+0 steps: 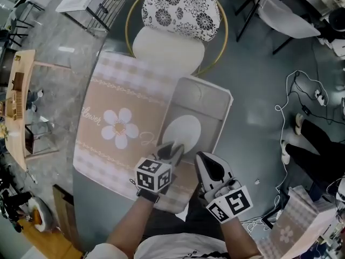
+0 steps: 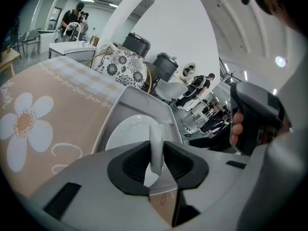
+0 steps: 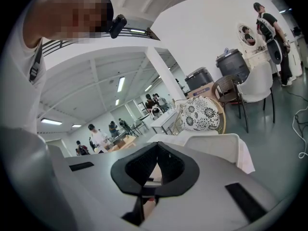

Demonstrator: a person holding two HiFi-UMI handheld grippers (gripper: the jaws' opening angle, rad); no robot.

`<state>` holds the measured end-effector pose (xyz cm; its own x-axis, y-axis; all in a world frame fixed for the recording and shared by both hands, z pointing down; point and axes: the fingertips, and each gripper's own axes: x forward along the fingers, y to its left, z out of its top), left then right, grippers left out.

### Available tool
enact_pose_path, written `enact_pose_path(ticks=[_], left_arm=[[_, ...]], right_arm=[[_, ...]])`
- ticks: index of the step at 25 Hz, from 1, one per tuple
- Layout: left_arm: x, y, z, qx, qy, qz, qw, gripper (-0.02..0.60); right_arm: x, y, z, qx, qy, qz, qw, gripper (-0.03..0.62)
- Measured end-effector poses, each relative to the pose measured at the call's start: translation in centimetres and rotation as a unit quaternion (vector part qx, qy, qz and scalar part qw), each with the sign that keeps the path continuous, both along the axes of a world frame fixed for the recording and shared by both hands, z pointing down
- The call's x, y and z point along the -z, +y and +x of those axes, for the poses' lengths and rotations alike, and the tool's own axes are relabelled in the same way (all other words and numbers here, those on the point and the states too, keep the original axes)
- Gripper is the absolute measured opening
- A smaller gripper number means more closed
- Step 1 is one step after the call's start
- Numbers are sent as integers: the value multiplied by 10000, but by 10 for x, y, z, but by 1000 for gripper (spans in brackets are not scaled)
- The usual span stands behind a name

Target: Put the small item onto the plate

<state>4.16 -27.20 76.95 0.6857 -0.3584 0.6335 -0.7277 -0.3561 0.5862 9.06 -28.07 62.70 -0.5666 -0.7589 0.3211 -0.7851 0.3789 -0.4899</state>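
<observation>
**Operator:** Report the location of the small item.

**Technician:** The small white item (image 2: 156, 138) stands upright between the jaws of the left gripper (image 2: 157, 149). The pads press on it from both sides, so it is gripped. It is off the surface and hangs over the near edge of the white plate (image 2: 126, 131).

**Operator:** Where does the plate sit?

**Technician:** It lies inside the grey tray (image 2: 129, 98). The tray rests partly on the flower-print placemat (image 1: 116, 128), on the table.

**Operator:** What is the status of the right gripper?

**Technician:** The right gripper (image 3: 157, 148) is held off to the side. Its jaws are closed together with nothing between them, and it takes no part in the hold.

**Operator:** How far along is the task?

**Technician:** In my judgement, pickup is complete and the carry is nearly complete. The item is not yet on the plate. What remains is to bring it further over the plate centre, lower it until it touches, part the jaws, and withdraw. The item looks thin and light, so it may tip over when released.
</observation>
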Motion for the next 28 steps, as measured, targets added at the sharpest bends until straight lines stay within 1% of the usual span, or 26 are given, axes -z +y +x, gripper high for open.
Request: enact_pose_path(ticks=[7,9,12,13,15,21,25,28], left_arm=[[-21,3,4,-114,-199,-225,9995,91],[-23,2,3,-129,-271,-217,9993,94],[-26,-2,0,-205,-476,-164,9985,98],[-27,-3,0,-234,-517,-171,9982,108],[-29,-3,-1,-293,-570,-200,9977,160],[-29,4,-10,-306,-851,-285,9955,257],[-27,9,-21,-196,-974,-376,9943,279],[-18,11,-33,-113,-1132,-326,9930,279]], right_arm=[[-4,0,4,29,15,-10,10000,15],[-3,0,6,41,24,-11,10000,15],[-3,0,6,86,27,-44,9999,15],[-3,0,5,121,18,-57,9999,15],[-3,1,2,202,-13,-68,9998,15],[3,7,-5,343,-80,-111,9993,15],[10,10,-8,424,-65,-105,9990,15],[20,14,-11,474,-44,-83,9988,15]])
